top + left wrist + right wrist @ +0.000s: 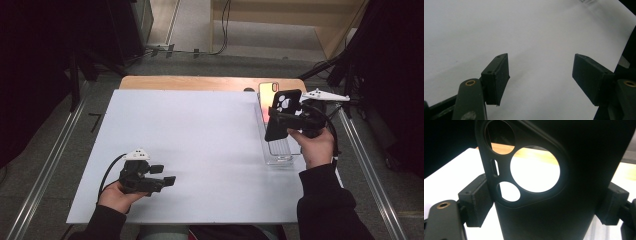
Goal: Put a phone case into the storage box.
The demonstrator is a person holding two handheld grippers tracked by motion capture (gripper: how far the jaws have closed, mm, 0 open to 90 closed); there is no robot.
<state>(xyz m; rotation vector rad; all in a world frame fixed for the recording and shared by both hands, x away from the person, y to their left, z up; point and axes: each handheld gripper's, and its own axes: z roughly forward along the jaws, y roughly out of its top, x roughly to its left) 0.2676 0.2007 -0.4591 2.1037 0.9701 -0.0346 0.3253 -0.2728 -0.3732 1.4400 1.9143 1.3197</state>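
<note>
High view: right gripper [280, 119] is up over the clear tray [280, 159] at the right edge of the white sheet [190, 145]. Black phone case [282, 114] stands upright betw. its jaws, camera cutouts at the top, jaws clamped across the case's lower half, one on each side edge. A phone [266, 97] with a reddish screen lies in the tray just behind the case. Left gripper [170, 179] rests low on the sheet near the front left corner, held in the person's left hand [117, 197], well apart from the case; jaws spread, nothing betw. them.

Left gripper view: both black pads [496, 78] stand wide apart over bare white sheet, gap empty.

Right gripper view: case [554, 195] spans the whole gap, its side edges touching both pads [475, 200], so jaws pinch it by the sides. Cutouts sit above the pad line, toward the left jaw: one big round hole, two smaller ones, a slim slot. White sheet and wooden table edge [529, 151] seen through the holes.
</note>
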